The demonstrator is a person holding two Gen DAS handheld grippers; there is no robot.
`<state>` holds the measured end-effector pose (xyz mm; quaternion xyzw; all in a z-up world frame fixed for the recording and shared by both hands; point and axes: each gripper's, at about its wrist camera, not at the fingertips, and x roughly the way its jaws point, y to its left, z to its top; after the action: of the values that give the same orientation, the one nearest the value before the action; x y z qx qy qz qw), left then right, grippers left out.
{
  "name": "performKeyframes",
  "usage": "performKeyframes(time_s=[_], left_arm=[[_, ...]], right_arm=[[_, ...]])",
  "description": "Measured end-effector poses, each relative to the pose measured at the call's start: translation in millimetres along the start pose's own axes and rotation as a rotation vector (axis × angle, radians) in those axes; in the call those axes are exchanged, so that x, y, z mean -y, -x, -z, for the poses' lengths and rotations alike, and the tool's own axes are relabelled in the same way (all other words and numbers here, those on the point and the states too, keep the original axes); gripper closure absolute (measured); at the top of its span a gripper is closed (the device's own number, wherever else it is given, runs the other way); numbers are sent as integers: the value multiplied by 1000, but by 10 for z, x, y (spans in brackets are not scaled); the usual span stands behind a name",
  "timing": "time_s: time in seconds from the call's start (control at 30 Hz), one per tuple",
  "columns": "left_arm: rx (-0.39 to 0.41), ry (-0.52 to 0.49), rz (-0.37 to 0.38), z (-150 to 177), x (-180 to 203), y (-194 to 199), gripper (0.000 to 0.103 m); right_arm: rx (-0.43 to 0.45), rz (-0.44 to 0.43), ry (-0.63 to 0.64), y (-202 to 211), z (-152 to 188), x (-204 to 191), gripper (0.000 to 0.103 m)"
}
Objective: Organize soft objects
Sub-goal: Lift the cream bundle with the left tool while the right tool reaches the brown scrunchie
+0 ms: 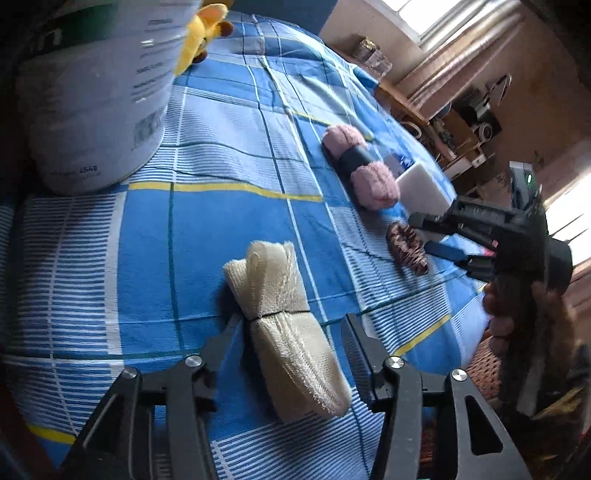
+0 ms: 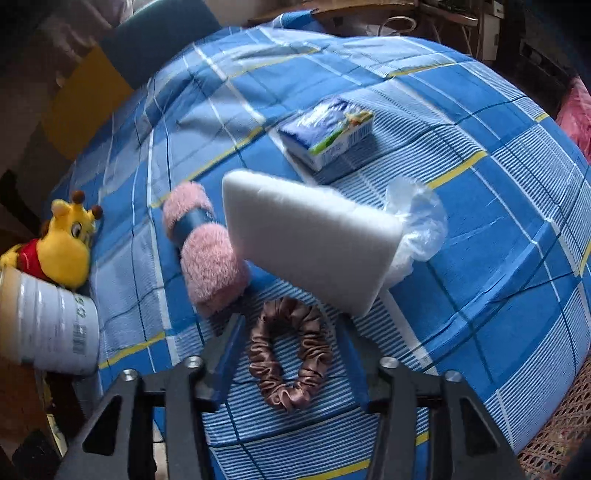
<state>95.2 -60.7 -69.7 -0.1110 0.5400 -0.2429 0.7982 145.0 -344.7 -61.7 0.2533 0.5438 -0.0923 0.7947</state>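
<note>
The cream mesh roll and the brown scrunchie are being straddled by the wide-open, empty left gripper and right gripper, so closing seems called for next.

A home bedroom, blue checked bedsheet on a bed, curtained window, cluttered wooden shelves, plush toy

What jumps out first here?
Each pair of open tongs straddles one soft item on the blue plaid sheet: the left tongs flank a cream gauze roll, the right tongs a brown scrunchie. Just beyond the scrunchie lie a white foam block and pink yarn skein.
</note>
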Motion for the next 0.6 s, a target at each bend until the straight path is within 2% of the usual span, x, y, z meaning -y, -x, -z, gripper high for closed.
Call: performKeyframes(time_s=[0.07, 0.2, 0.3, 0.37, 0.4, 0.47, 0.53, 0.6], left_arm=[[20, -30, -19, 27, 34, -4, 50], [46, -69, -33, 68, 54, -27, 52], [61, -109, -49, 104, 80, -35, 51], [66, -113, -54, 113, 86, -39, 51], [66, -113, -56, 113, 89, -43, 51], [63, -114, -58, 106, 90, -52, 51], [62, -106, -51, 100, 77, -54, 51], [67, -86, -46, 92, 52, -49, 51]], right_arm=[[-19, -19, 24, -36, 5, -57, 48], [-52, 16, 113, -111, 59, -224, 47], [-66, 94, 207, -175, 124, -368, 48], [-50, 151, 279, -183, 172, -473, 74], [-43, 178, 317, -189, 199, -532, 82], [-29, 184, 372, -182, 255, -648, 87], [-29, 73, 427, -139, 305, -777, 90], [-54, 18, 503, -166, 396, -927, 90]])
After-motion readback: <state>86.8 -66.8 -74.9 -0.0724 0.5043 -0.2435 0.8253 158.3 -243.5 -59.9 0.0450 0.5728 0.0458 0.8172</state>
